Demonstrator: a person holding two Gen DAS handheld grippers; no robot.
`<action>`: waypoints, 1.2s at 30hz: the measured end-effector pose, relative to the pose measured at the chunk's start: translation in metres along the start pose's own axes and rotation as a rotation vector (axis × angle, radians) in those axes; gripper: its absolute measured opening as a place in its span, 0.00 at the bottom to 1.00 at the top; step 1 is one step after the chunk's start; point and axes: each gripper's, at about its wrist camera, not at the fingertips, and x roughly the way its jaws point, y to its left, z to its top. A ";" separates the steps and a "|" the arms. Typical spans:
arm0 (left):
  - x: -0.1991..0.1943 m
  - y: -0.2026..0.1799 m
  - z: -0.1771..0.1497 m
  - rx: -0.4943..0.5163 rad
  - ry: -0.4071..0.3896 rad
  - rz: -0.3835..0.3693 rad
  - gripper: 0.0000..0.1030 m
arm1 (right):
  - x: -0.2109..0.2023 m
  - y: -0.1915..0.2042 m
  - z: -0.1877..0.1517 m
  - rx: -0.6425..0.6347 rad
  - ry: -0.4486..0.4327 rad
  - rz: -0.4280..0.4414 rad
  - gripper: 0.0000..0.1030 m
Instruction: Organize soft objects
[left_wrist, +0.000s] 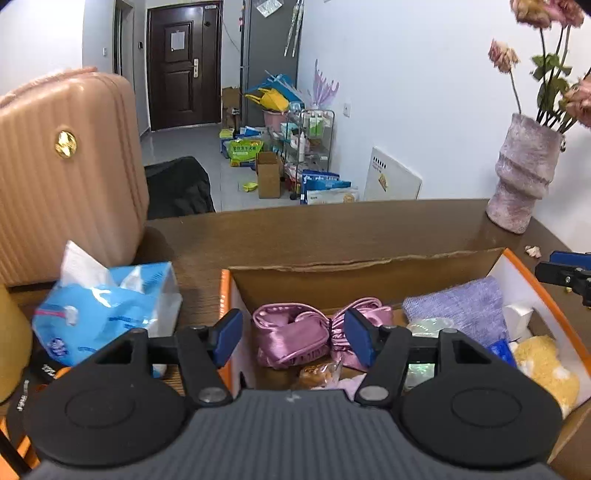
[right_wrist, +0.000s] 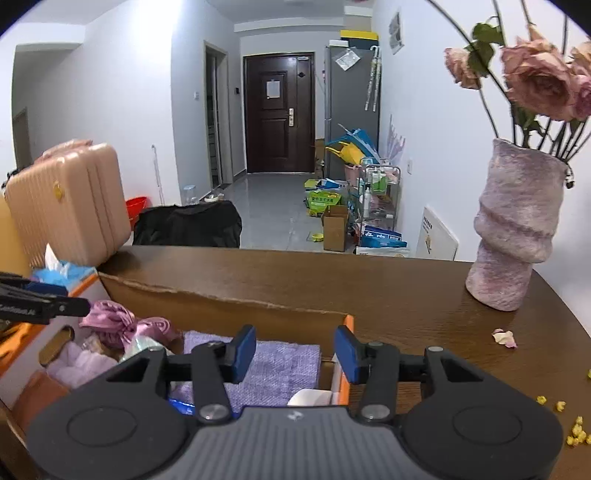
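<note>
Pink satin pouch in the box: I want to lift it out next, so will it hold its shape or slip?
The pink satin pouch looks crumpled and gathered, so it would probably flop and sag when lifted. Its glossy sheen suggests it may slide between the jaws. It seems light.

One cardboard box (left_wrist: 369, 269), one purple towel (left_wrist: 461, 306), one vase (left_wrist: 524, 173), one suitcase (left_wrist: 66, 173), one tissue pack (left_wrist: 107, 314)

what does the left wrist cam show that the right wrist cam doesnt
Only the left wrist view shows the yellow plush toy in the box's right end and the whole blue tissue pack.

Only the right wrist view shows the fallen petal, yellow crumbs on the table, and a red basin on the floor.

Both show the cardboard box, pink satin bundle, purple towel, pink suitcase, vase and dark door.
</note>
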 end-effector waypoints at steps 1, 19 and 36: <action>-0.009 0.001 0.001 0.002 -0.011 0.002 0.64 | -0.005 -0.002 0.003 0.007 -0.003 0.005 0.45; -0.218 -0.037 -0.073 0.009 -0.301 0.108 0.81 | -0.194 0.052 -0.032 -0.057 -0.223 0.040 0.71; -0.353 -0.102 -0.278 0.116 -0.460 0.123 1.00 | -0.358 0.126 -0.236 -0.001 -0.365 0.004 0.87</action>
